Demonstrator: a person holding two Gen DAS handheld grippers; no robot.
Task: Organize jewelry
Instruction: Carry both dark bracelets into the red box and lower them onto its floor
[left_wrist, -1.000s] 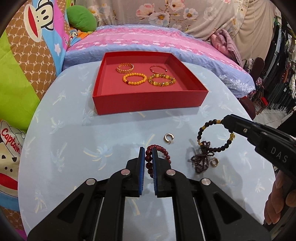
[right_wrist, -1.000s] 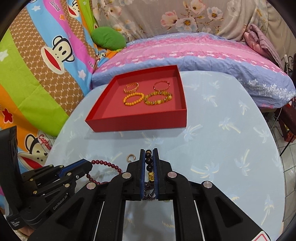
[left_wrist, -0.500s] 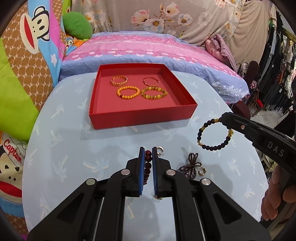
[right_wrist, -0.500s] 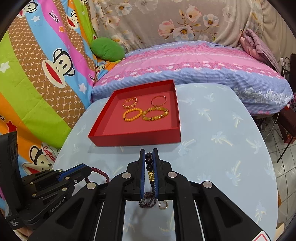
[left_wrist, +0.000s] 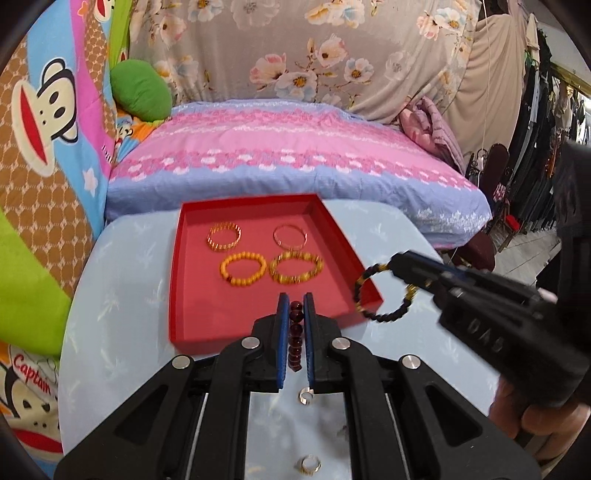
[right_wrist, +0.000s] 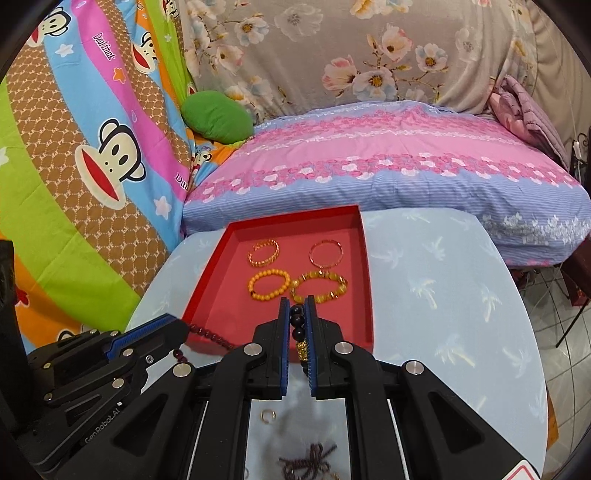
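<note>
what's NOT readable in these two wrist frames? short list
- Dark red bead bracelet: left wrist view, only a strand shows between the left gripper fingers; the rest hangs behind them.
- Black bead bracelet: right wrist view, mostly hidden by the right gripper.
- Dark tassel piece: right wrist view, blurred, cut by the bottom edge.
- Four bracelets in the red tray: left wrist view, motion-blurred.

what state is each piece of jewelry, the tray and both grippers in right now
left gripper: shut on red bracelet
right gripper: shut on black bracelet
tray: open, holding four bracelets
yellow bracelet: flat in tray
ring: loose on table
</note>
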